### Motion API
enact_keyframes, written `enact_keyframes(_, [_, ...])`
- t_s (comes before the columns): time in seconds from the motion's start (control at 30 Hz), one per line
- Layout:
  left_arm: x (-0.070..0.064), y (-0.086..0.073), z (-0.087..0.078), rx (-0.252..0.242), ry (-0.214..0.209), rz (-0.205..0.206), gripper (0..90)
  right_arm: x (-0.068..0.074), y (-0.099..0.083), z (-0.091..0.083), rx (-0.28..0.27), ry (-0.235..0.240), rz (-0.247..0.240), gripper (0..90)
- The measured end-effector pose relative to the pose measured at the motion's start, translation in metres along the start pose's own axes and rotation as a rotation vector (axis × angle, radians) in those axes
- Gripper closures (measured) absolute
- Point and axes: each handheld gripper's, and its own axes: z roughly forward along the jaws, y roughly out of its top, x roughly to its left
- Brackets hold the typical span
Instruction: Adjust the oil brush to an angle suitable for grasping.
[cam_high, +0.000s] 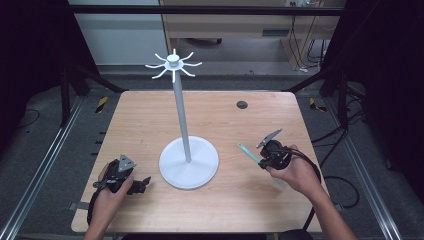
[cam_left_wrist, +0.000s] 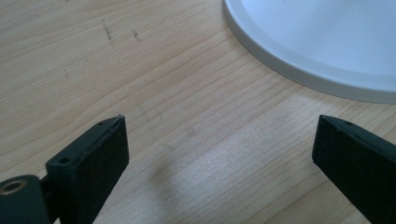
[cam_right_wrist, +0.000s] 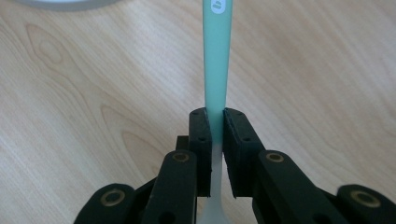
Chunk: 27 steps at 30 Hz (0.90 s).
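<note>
Counter (cam_high: 150, 115): light wood-grain top w/ rounded corners, seen from above. White round base (cam_high: 189, 162) of an upright stand rests flat on it, approx. centre, slightly toward near edge; thin pole rises from base centre. Small dark round plug (cam_high: 242, 104) sits in the surface near far edge, right of pole. Faint dark scuffs (cam_left_wrist: 108, 32) mark the wood just beside base rim (cam_left_wrist: 299, 70).
</note>
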Motion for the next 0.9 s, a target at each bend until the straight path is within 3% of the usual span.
enact_keyframes(0.23, [0.000, 0.000, 0.000, -0.001, -0.001, 0.000, 3.4, -0.003, 0.002, -0.013, -0.102, -0.046, -0.002, 82.2])
enact_keyframes(0.9, [0.000, 0.000, 0.000, -0.001, -0.002, 0.000, 3.4, -0.004, 0.017, -0.044, -0.337, -0.044, 0.046, 82.2])
